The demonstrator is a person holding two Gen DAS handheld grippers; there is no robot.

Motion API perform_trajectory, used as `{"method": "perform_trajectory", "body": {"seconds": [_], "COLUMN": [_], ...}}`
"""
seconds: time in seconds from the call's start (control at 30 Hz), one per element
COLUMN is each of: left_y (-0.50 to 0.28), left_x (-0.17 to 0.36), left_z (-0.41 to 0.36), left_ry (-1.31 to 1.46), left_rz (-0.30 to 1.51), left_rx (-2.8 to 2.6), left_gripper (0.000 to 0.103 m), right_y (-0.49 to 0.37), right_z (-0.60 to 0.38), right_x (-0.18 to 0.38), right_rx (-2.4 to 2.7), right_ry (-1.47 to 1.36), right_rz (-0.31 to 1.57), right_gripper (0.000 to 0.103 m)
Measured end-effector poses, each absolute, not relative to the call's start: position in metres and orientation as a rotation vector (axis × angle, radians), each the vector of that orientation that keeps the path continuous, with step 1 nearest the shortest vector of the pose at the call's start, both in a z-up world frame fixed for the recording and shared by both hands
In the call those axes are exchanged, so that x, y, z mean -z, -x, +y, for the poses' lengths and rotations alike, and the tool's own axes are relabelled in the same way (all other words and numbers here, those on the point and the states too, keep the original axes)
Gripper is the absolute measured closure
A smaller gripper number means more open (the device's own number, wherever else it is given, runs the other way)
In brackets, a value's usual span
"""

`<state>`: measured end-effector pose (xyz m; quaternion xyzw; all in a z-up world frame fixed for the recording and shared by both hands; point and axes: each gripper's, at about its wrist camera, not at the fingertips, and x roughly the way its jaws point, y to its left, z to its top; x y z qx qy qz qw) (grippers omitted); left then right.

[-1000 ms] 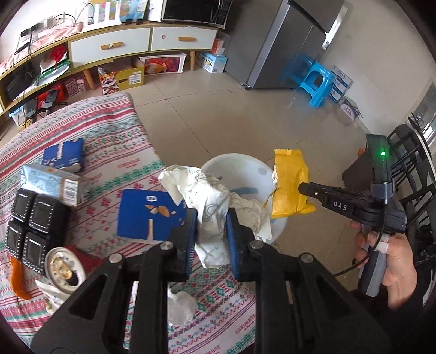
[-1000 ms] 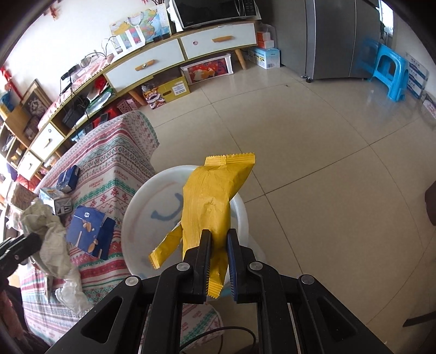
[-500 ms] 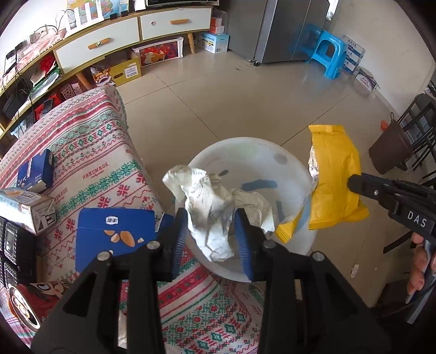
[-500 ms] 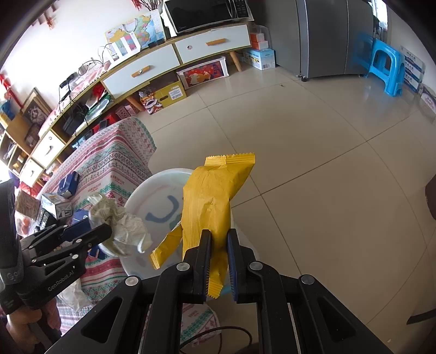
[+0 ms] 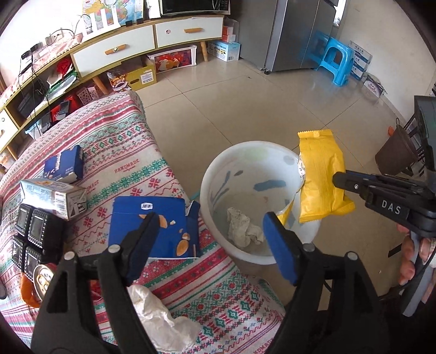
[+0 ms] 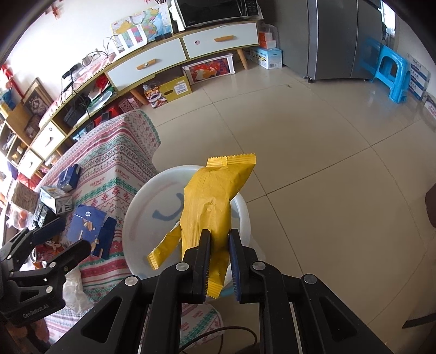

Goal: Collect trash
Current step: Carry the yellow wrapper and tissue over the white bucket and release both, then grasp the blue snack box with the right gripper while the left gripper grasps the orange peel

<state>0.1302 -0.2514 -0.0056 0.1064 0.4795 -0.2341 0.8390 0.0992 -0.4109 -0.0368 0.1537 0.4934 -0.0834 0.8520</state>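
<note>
crumpled paper in white bucket, left gripper opening

blue stool by fridge | white-drawer cabinet | microwave on top

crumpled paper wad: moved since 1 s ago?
Yes. The crumpled paper wad has dropped out of the left claw, whose jaws are opening, and now lies at the bottom of the white bucket.

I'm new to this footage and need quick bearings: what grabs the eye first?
The yellow wrapper stands out, between the right gripper's opening jaws above the white bin. Crumpled paper lies inside the bin, below the left gripper, whose jaws are opening with nothing between them.
</note>
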Motion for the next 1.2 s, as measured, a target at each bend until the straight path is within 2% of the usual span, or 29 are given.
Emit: {"method": "perform_trajectory", "body": {"seconds": [0.03,0.1,0.17,0.8,1.0,1.2], "left_y": [-0.128,-0.127,-0.125,-0.101,-0.095,-0.098], "left_x": [0.004,-0.001,-0.005,-0.04,-0.046,-0.049], "left_z": [-0.248,-0.24,-0.233,-0.143,-0.101,-0.049], "left_ry": [-0.223,-0.215,-0.204,-0.08,-0.043,-0.01], "left_rz": [1.01,1.003,0.999,0.942,0.919,0.909], "left_rx": [0.49,0.483,0.478,0.461,0.412,0.314], "left_gripper": [0.023,0.022,0.022,0.02,0.018,0.01], "right_y": [-0.1,-0.1,-0.1,-0.07,-0.076,-0.088], "right_z": [-0.411,-0.41,-0.408,-0.367,-0.346,-0.327], "right_x": [0.037,0.035,0.031,0.006,0.006,0.01], "right_rx": [0.178,0.183,0.188,0.136,0.118,0.1], "right_ry": [-0.333,-0.345,-0.343,-0.307,-0.274,-0.244], "right_rz": [1.039,1.03,1.015,0.951,0.954,0.976], "right_gripper": [0.08,0.058,0.053,0.032,0.027,0.022]}}
